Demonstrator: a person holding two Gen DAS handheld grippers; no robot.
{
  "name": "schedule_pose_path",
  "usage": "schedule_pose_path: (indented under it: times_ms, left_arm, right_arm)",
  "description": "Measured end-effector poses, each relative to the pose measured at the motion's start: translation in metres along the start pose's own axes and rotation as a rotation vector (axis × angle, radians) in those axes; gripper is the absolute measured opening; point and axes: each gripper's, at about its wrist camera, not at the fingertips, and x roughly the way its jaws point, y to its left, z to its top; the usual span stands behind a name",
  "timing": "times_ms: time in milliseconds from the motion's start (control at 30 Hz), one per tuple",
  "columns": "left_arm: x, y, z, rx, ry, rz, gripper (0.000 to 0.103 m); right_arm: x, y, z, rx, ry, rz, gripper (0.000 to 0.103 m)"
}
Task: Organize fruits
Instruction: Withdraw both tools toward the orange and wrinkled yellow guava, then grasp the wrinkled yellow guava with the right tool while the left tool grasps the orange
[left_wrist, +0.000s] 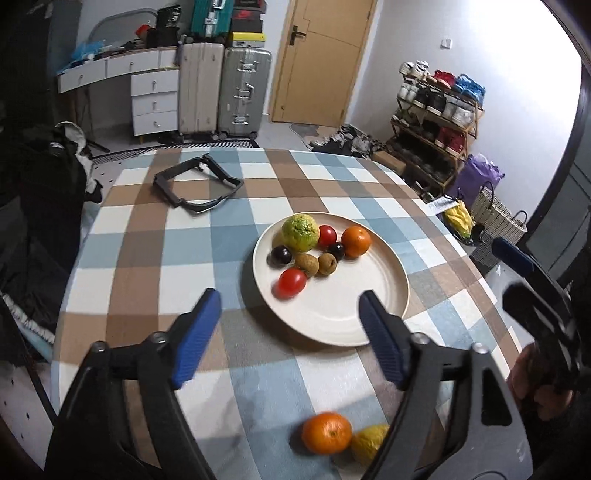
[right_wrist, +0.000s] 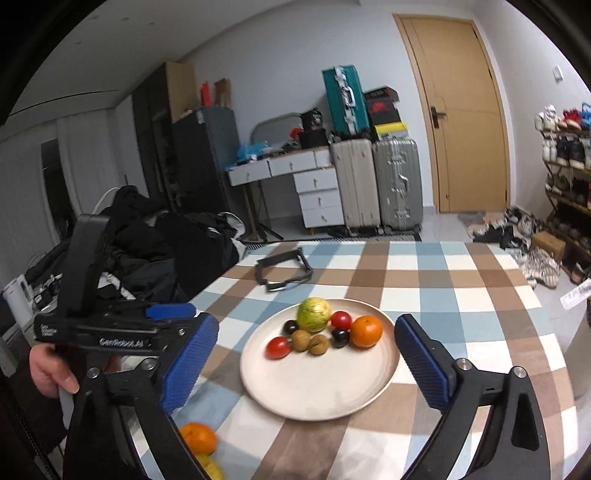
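A round cream plate (left_wrist: 391, 295) is set on the checked blue, brown and white tablecloth (left_wrist: 147, 236). Eight fruits are grouped on its 12 o'clock half, a knobbly green citrus (left_wrist: 300, 231) among them. A loose orange (left_wrist: 326, 432) and yellow fruit (left_wrist: 365, 441) are seen at 6 o'clock. The left gripper (left_wrist: 290, 339) and right gripper (right_wrist: 306, 365) are held wide open, empty.

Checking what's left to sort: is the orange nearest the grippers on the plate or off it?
Off. The orange lies on the checked tablecloth, clear of the plate's rim, touching a yellow fruit.
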Motion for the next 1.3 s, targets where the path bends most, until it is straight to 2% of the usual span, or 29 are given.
schedule_pose_path:
  times_ms: [167, 400, 500, 667, 900, 1033, 1167, 1233, 1300]
  left_arm:
    - [-0.022, -0.006, -0.020, -0.001, -0.009, 0.020, 0.082]
    - [-0.038, -0.005, -0.057, -0.021, -0.002, 0.043, 0.091]
    - [-0.040, -0.002, -0.073, -0.036, 0.006, 0.053, 0.098]
    - [-0.046, 0.004, -0.091, -0.042, 0.005, 0.083, 0.100]
    - [-0.058, 0.023, -0.104, -0.073, 0.000, 0.131, 0.102]
    - [-0.061, 0.034, -0.108, -0.104, 0.002, 0.127, 0.102]
    - [-0.059, 0.038, -0.110, -0.101, 0.027, 0.117, 0.102]
    - [-0.059, 0.036, -0.111, -0.092, 0.028, 0.114, 0.102]
    - [-0.058, 0.033, -0.112, -0.081, 0.032, 0.108, 0.102]
  right_arm:
    - [-0.024, 0.023, -0.013, -0.025, 0.006, 0.026, 0.102]
    - [-0.043, 0.047, -0.041, -0.044, 0.059, 0.058, 0.103]
    - [-0.041, 0.053, -0.055, -0.059, 0.098, 0.058, 0.103]
    - [-0.037, 0.058, -0.080, -0.025, 0.172, 0.085, 0.103]
    - [-0.010, 0.066, -0.114, 0.029, 0.307, 0.123, 0.103]
    - [0.003, 0.069, -0.122, 0.067, 0.332, 0.180, 0.103]
    - [0.010, 0.074, -0.124, 0.078, 0.342, 0.175, 0.102]
    - [0.012, 0.076, -0.124, 0.071, 0.345, 0.168, 0.099]
    - [0.015, 0.078, -0.125, 0.067, 0.357, 0.171, 0.083]
